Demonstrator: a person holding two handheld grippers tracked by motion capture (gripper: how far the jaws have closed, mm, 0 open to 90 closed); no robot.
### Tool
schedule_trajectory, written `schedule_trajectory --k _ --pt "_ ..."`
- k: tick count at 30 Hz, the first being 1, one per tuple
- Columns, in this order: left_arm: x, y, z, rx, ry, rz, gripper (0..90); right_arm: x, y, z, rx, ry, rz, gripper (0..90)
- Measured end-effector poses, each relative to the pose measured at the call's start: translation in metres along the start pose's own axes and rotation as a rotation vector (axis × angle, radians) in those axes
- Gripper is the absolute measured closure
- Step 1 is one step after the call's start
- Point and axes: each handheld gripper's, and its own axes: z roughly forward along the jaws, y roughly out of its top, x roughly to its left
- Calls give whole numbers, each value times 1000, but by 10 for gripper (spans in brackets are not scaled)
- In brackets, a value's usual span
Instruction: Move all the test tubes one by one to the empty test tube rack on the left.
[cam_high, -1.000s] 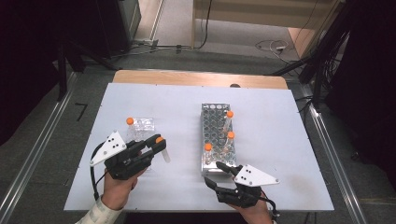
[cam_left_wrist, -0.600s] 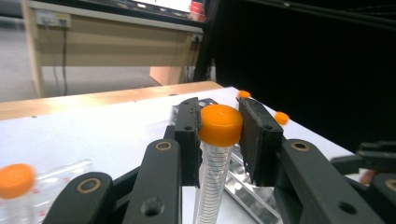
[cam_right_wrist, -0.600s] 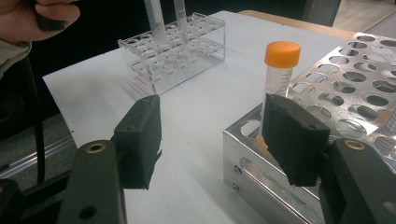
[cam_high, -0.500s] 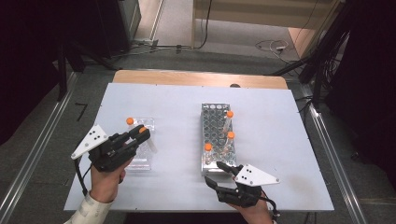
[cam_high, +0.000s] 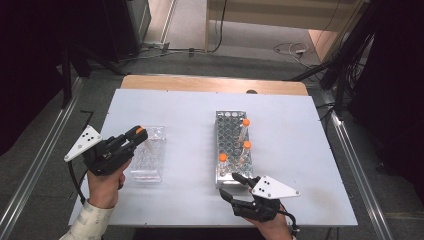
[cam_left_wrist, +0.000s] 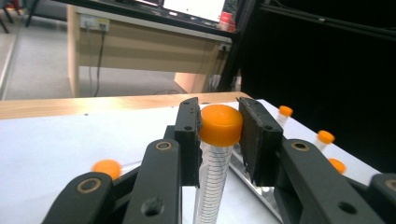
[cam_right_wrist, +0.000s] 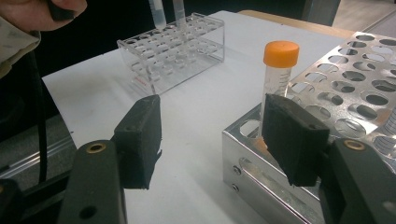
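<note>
At left of centre in the high view, a tube (cam_high: 145, 141) is gripped at its orange cap by the closed left gripper (cam_high: 136, 135), its long axis tilted above the clear rack (cam_high: 150, 167) just below, while the right gripper (cam_high: 234, 186), jaws open and empty, is rested at the metal rack (cam_high: 223, 131).

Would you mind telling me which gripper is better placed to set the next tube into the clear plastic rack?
Left. The left gripper already clamps an orange-capped tube above the clear rack. The right gripper is open and empty beside the metal rack.
</note>
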Motion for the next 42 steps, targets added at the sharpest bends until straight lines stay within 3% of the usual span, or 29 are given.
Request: schedule_trajectory --k 9,19,35,42 --pt "18 0 -1 -11 64 -12 697 0 0 0 -5 -4 -2 369" --pt "25 -1 0 -15 138 30 696 -1 0 -1 -7 -6 -1 370" --pt "29 -5 6 -19 193 68 696 -2 0 -1 -11 -12 5 370" --pt "27 -11 12 -4 212 109 695 -1 0 -1 -10 -10 6 371"
